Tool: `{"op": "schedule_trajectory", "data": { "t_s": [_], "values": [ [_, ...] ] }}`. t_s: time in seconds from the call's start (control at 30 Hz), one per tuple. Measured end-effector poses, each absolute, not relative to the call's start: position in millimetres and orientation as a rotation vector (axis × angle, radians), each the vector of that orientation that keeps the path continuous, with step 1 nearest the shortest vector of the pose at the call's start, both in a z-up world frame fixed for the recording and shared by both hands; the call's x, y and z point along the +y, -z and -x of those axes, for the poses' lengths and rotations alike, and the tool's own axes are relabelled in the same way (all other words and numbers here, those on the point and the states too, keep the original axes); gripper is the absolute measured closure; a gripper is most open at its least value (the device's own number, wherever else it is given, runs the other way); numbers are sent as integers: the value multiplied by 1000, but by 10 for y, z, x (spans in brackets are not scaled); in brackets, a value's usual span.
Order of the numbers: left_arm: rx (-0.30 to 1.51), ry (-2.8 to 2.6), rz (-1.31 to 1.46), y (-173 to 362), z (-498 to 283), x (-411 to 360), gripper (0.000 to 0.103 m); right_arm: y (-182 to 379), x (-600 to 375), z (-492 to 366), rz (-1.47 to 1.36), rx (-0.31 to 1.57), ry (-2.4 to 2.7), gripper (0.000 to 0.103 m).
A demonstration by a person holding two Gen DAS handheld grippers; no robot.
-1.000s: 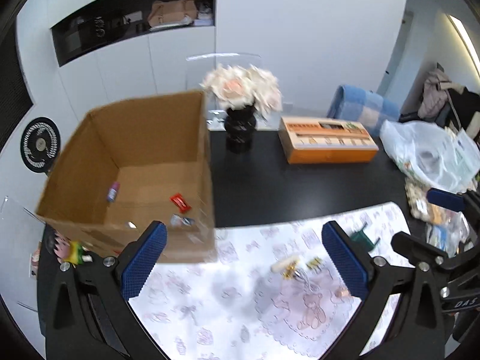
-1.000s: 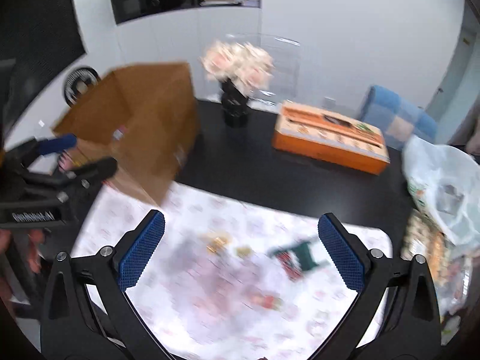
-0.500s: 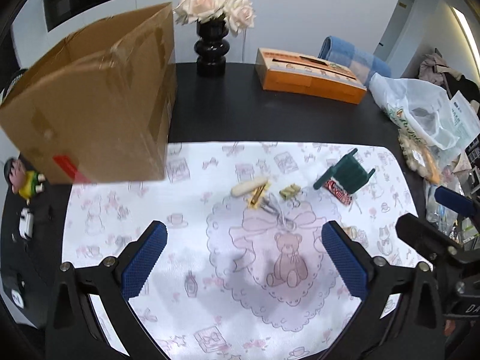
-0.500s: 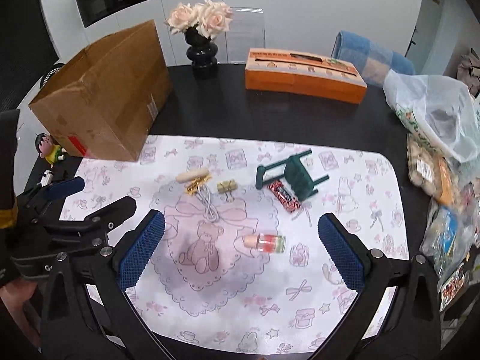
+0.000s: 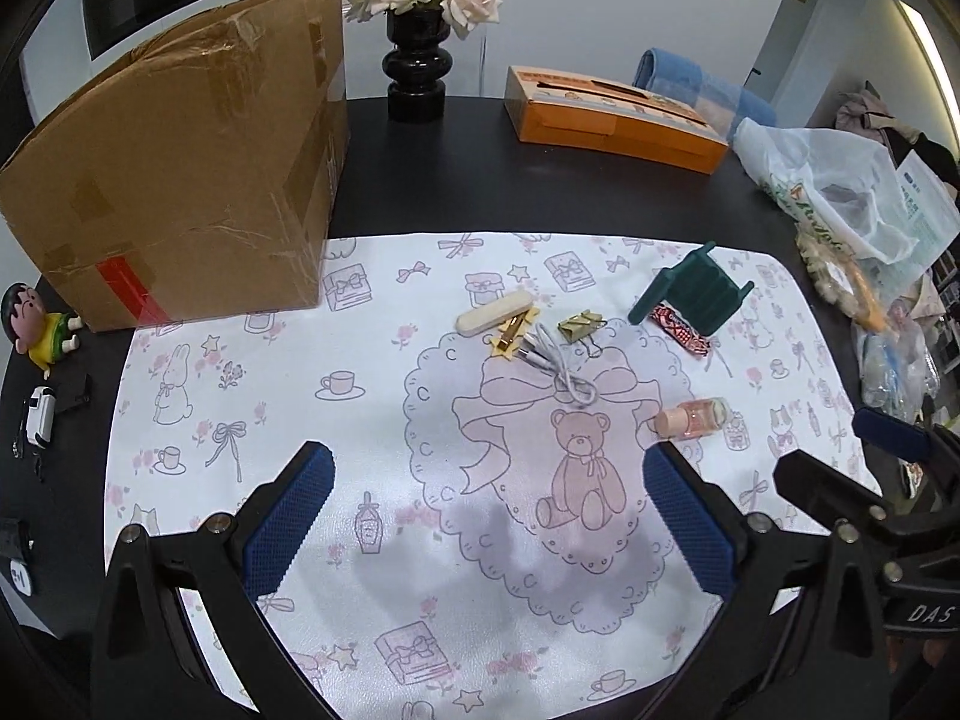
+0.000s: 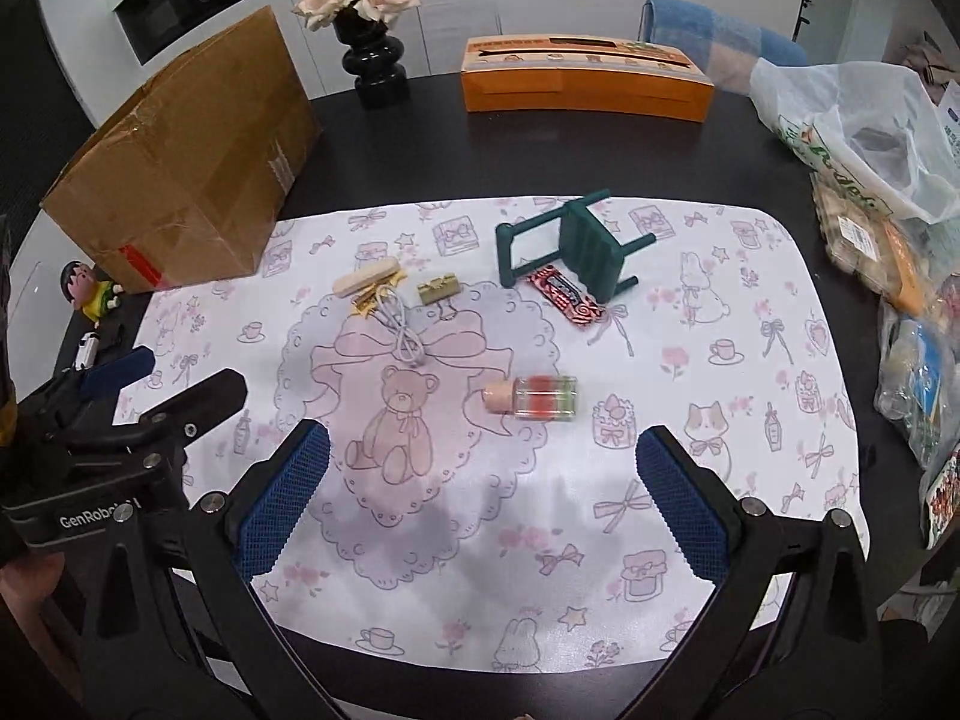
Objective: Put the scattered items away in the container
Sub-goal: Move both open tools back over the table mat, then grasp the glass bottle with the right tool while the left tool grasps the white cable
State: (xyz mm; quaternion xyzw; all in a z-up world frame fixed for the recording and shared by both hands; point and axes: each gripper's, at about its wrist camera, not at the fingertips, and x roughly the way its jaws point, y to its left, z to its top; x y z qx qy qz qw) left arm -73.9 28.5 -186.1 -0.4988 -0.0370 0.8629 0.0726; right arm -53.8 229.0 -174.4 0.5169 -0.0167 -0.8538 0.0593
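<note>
Cardboard box (image 5: 180,180) now down beside mat (image 5: 300,420)

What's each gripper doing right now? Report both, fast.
Left gripper: open, holding nothing, above the printed mat.
Right gripper: open, holding nothing, small bottle on the mat ahead of it.
</note>
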Motion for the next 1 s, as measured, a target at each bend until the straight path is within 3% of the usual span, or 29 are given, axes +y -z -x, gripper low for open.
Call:
{"op": "schedule_trajectory", "data": {
  "t_s": [0.77, 1.0],
  "values": [
    [-92, -2542, 1551, 2404, 1159, 458, 0, 2440, 2478, 996, -1727, -59, 2565, 0],
    [-82, -2538, 1578, 2574, 1352, 538, 0, 2765, 2550, 1134, -1797, -74, 2515, 11]
  ]
}}
